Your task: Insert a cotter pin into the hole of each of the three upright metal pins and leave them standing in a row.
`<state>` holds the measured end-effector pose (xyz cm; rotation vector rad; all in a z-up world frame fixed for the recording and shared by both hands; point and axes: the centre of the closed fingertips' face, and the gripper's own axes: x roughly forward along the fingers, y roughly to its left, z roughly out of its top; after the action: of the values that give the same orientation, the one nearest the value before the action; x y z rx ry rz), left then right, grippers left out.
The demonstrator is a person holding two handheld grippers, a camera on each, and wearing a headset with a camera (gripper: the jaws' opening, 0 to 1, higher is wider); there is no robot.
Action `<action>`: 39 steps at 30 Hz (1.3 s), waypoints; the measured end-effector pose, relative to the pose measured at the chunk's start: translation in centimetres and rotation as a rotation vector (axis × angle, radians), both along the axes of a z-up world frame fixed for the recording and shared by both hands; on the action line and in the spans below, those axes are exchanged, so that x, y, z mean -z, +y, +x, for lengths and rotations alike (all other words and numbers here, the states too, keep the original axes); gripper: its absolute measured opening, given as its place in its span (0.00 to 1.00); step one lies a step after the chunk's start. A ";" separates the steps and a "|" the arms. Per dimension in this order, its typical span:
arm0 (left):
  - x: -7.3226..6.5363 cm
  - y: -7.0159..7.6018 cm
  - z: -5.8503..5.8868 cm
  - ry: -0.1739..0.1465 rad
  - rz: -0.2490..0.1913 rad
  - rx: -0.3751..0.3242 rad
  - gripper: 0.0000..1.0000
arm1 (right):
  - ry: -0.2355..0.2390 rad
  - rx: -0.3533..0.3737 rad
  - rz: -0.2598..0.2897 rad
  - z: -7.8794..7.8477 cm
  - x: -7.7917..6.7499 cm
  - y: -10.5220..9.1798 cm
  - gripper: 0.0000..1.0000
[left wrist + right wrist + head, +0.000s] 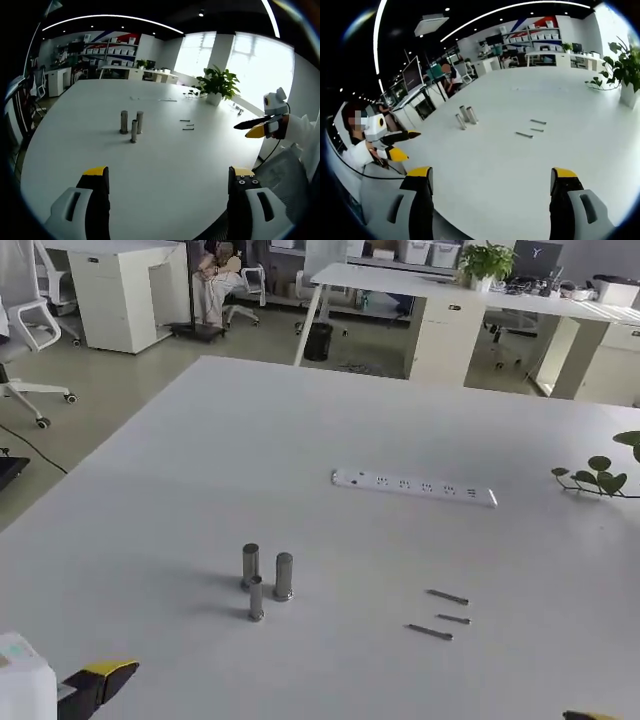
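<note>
Three upright metal pins stand clustered on the white table, also seen as metal pins in the left gripper view and metal pins in the right gripper view. Three cotter pins lie flat to their right, also visible as cotter pins and cotter pins. My left gripper is open and holds nothing, well short of the pins; its yellow tip shows at the head view's bottom left. My right gripper is open with nothing between its fingers, a yellow tip peeking in at bottom right.
A white power strip lies beyond the pins. A trailing plant sits at the table's right edge, and a potted plant stands farther off. Desks, chairs and a seated person are behind the table.
</note>
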<state>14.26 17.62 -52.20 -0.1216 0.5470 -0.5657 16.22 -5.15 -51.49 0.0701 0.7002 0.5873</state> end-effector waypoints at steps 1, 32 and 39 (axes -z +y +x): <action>0.0 0.1 0.0 0.003 0.000 0.000 0.99 | 0.001 0.000 0.001 0.0 0.0 0.0 0.96; -0.1 1.1 5.3 -0.041 0.099 0.052 0.70 | -0.011 0.020 0.027 -1.7 0.4 0.1 0.87; 0.6 1.1 7.7 -0.042 0.145 0.067 0.59 | -0.009 0.043 0.039 -1.9 0.4 -0.2 0.86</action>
<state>21.94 18.74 -52.80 0.0460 0.5506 -0.5909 14.33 -5.31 -51.89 0.1182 0.6772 0.5597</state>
